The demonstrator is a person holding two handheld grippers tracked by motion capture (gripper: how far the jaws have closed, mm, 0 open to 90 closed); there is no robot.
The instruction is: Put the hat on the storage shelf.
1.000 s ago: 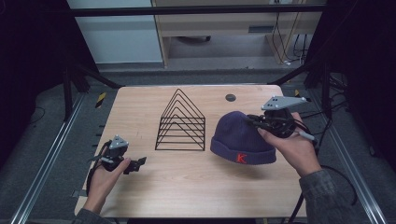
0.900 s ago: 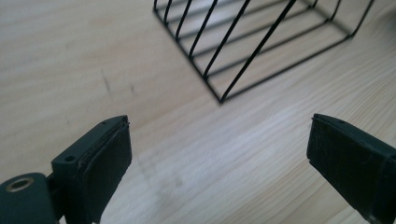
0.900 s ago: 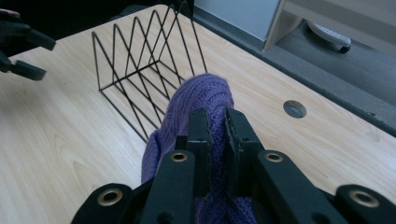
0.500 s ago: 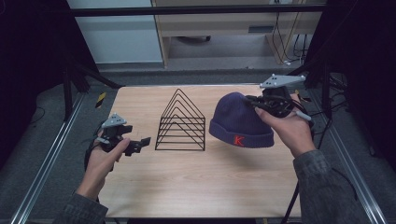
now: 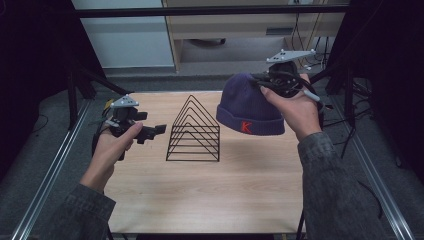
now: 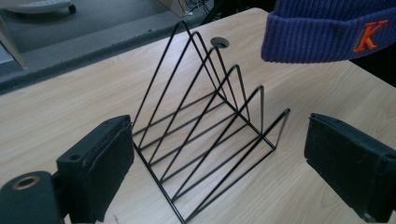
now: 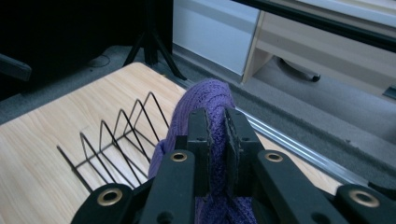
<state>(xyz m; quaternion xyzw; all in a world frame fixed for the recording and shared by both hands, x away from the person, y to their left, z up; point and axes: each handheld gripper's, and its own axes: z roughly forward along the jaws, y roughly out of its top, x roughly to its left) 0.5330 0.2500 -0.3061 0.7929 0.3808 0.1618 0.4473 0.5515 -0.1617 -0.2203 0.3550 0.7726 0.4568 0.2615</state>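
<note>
Right tongs (image 5: 272, 80) clenched on a purple beanie (image 5: 250, 107), lifted at 2 o'clock of the wire rack (image 5: 194, 131); left tongs (image 5: 159, 129) released. The thin pinch of knit could slip, dropping it.

Landmark: black wire rack (image 5: 194, 131), triangular dividers, standing upright near the middle of the light wood table (image 5: 210, 200).

Right of the rack and higher: purple knit beanie (image 5: 250, 106) with an orange K on the cuff, hanging clear of the table, cuff down. Right gripper (image 5: 280, 82) grips it at the crown, jaws clamped on the knit; grey three-cornered plate on top, the person's right hand wrapped around the body.

Left of the rack: left gripper (image 5: 159, 130), held off the table in the person's left hand, jaws pointing toward the rack, spread, nothing between them, close beside the rack but not touching.

Both grey sleeves enter from the bottom edge.
</note>
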